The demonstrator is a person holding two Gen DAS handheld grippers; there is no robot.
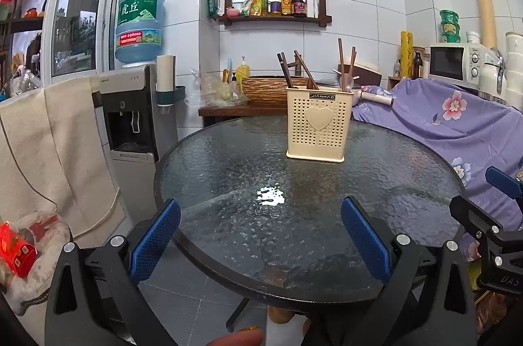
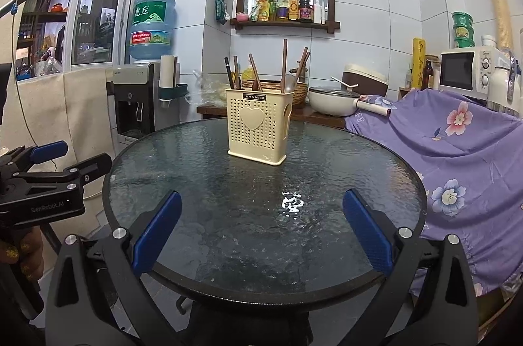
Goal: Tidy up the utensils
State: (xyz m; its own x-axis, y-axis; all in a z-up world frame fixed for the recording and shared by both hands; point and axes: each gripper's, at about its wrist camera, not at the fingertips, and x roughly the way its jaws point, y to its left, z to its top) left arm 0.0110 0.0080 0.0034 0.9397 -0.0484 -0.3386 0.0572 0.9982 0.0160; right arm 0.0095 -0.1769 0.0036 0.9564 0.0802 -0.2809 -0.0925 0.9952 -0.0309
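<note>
holder: I see the utensil holder [image 1: 316,123] at 12 o'clock on the glass table [image 1: 228,215], chopsticks [image 1: 287,70] and spoon [image 1: 345,81] inside.
grippers: left gripper [image 1: 260,235] and right gripper [image 2: 261,231] both spread wide, empty.
tip: I'd approach slow, pinch one handle high.

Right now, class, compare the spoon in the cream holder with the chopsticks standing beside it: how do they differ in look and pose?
The spoon ends in a broad rounded bowl; the chopsticks are thin straight sticks.
The spoon's bowl barely clears the rim of the holder; the chopsticks rise well above it.
The spoon appears paler and greyish; the chopsticks are dark brown.
Both stand in the same holder on the glass table, untouched by either gripper.
</note>
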